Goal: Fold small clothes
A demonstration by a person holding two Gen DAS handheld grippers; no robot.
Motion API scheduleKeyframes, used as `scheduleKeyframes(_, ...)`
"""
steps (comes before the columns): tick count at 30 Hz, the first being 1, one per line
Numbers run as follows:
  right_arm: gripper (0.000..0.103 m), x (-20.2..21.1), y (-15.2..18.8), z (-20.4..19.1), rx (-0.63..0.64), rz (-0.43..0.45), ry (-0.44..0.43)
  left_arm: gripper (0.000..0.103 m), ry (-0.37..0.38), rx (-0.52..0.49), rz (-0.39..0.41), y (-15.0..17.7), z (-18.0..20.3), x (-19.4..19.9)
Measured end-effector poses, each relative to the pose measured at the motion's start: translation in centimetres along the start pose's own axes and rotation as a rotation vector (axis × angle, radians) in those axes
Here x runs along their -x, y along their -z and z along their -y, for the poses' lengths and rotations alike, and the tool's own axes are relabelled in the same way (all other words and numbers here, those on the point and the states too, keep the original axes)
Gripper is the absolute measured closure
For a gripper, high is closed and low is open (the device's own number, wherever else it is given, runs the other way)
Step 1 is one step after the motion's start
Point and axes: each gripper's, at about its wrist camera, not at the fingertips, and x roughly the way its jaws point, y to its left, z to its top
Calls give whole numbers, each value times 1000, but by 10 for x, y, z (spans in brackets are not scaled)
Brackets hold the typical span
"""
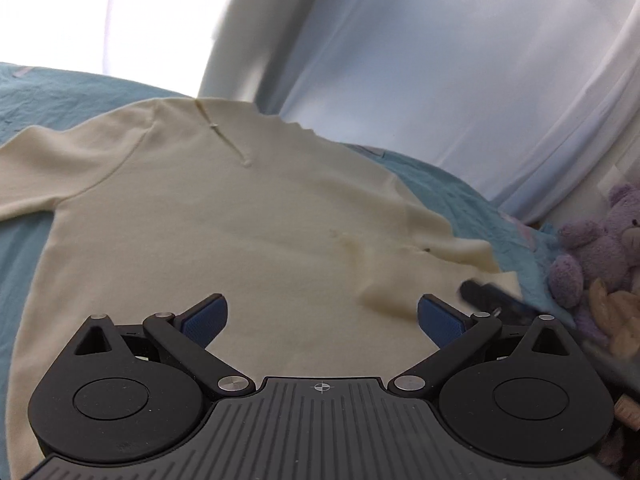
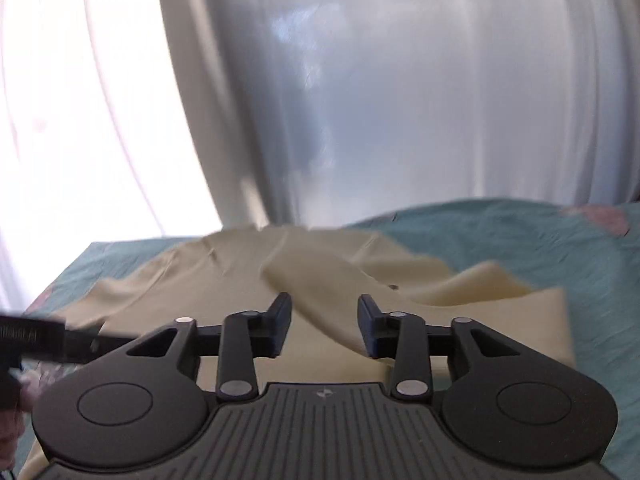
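A cream long-sleeved sweater (image 1: 208, 216) lies flat on a teal bedspread (image 1: 40, 92), neck toward the far side, left sleeve spread out. Its right sleeve (image 1: 384, 280) is bunched and folded over the body. My left gripper (image 1: 322, 318) is open wide and empty, just above the sweater's lower body. In the right wrist view the sweater (image 2: 224, 280) lies ahead, and a fold of the sleeve (image 2: 320, 288) runs between the fingers of my right gripper (image 2: 325, 326), which is open. The right gripper's tip also shows in the left wrist view (image 1: 486, 294), blurred, at the sweater's right edge.
White curtains (image 1: 400, 60) hang behind the bed, with a bright window (image 2: 80, 100) at the left. Purple and beige plush toys (image 1: 596, 248) sit at the bed's right edge. The left gripper's body shows at the left of the right wrist view (image 2: 52, 340).
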Motion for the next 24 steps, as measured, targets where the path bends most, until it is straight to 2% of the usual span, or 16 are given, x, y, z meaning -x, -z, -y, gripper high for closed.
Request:
scheduleKeyframes(3, 68, -2, 20, 4, -61, -64, -4, 0, 100, 33, -52, -14, -8, -26)
scheduleKeyframes(7, 66, 16, 30, 29, -136, -94, 65, 1, 204, 73, -118, -27, -9, -66)
scheduleKeyframes(11, 62, 36, 34, 55, -231, -78, 115, 12, 225, 42, -181, -37, 4, -99)
scheduleKeyframes(13, 62, 42, 37, 61, -262, -71, 126, 25, 218, 14, -218, -38, 10, -116)
scheduleKeyframes(15, 62, 45, 39, 63, -275, -73, 134, 29, 218, 11, -250, -37, 12, -129)
scheduleKeyframes(17, 61, 48, 41, 64, -282, -75, 136, 30, 235, 6, -247, -39, 13, -133)
scheduleKeyframes(18, 60, 49, 41, 65, -284, -74, 137, 34, 230, 12, -252, -40, 15, -134)
scheduleKeyframes(20, 60, 49, 41, 66, -288, -73, 140, 52, 267, 15, -276, -40, 20, -138)
scheduleKeyframes(23, 60, 46, 39, 67, -294, -76, 137, 81, 254, -31, -320, -34, 31, -148)
scheduleKeyframes(24, 60, 43, 39, 67, -294, -79, 137, 97, 228, -56, -321, -32, 34, -151)
